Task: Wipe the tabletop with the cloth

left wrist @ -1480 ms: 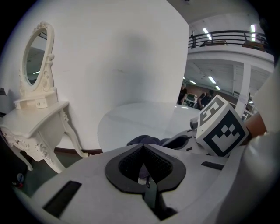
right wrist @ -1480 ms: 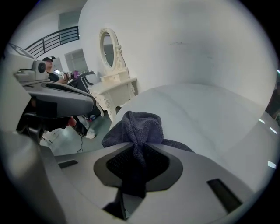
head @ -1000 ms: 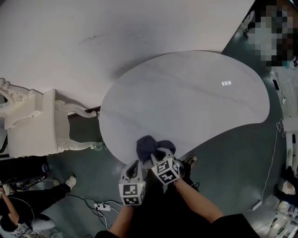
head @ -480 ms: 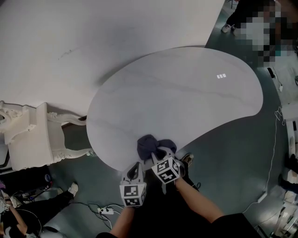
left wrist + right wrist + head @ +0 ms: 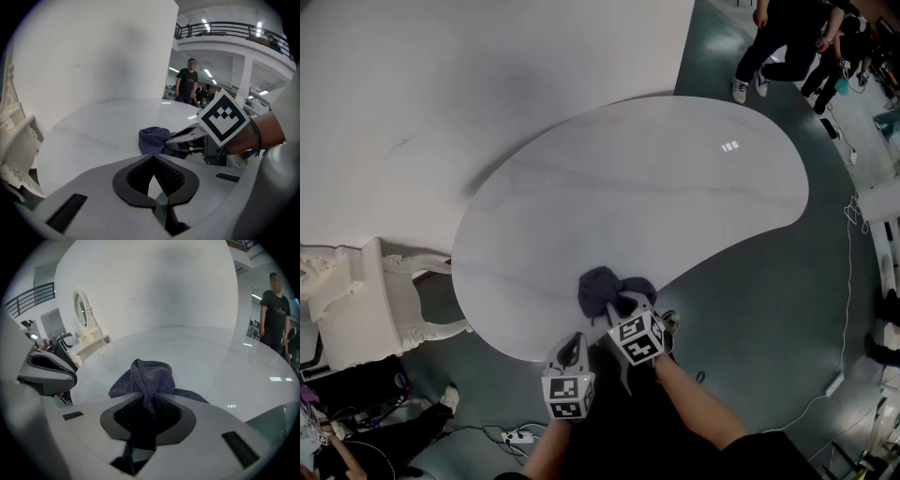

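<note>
Dark cloth (image 5: 607, 289) bunched at near edge of tabletop (image 5: 628, 187), right claw (image 5: 625, 307) on it, left claw (image 5: 573, 341) beside

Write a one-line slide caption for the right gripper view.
Right claw clamps a bunched dark cloth resting on the pale tabletop.

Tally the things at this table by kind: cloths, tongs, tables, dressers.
Cloth: 1, dark, clamped in the right tongs.
Tongs: 2, the left tongs shut and empty, plus the right.
Table: 1.
White dresser: 1.
Total: 5.
</note>
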### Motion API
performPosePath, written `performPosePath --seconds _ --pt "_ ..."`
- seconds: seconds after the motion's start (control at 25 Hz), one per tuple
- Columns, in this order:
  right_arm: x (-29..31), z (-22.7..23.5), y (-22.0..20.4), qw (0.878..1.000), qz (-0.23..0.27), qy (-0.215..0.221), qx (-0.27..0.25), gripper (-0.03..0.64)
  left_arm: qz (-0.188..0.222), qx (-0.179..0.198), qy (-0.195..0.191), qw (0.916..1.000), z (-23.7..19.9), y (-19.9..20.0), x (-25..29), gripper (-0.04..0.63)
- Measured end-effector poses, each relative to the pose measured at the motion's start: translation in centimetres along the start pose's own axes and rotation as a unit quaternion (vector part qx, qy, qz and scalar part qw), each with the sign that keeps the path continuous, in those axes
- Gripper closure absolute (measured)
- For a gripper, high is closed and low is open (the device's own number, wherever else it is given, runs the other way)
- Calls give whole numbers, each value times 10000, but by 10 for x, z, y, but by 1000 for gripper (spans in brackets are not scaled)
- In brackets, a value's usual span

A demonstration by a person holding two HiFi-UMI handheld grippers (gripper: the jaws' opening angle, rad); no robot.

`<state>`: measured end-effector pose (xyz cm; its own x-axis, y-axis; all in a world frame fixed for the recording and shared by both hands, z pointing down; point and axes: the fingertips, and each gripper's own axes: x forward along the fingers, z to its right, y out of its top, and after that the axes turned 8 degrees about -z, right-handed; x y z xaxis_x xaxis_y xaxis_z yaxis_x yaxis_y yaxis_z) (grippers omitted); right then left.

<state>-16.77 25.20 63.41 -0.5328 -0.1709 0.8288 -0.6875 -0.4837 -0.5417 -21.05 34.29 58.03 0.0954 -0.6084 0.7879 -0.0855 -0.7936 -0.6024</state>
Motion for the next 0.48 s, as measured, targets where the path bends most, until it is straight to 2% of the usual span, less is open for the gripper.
performPosePath --seconds 0.2,0.48 --pt "-11 39 -7 9999 72 -33 76 554 -47 2 -154 9999 30 16 28 592" --pt "-24 90 -15 9997 193 67 152 554 -70 -7 -40 10000 76 42 55 592"
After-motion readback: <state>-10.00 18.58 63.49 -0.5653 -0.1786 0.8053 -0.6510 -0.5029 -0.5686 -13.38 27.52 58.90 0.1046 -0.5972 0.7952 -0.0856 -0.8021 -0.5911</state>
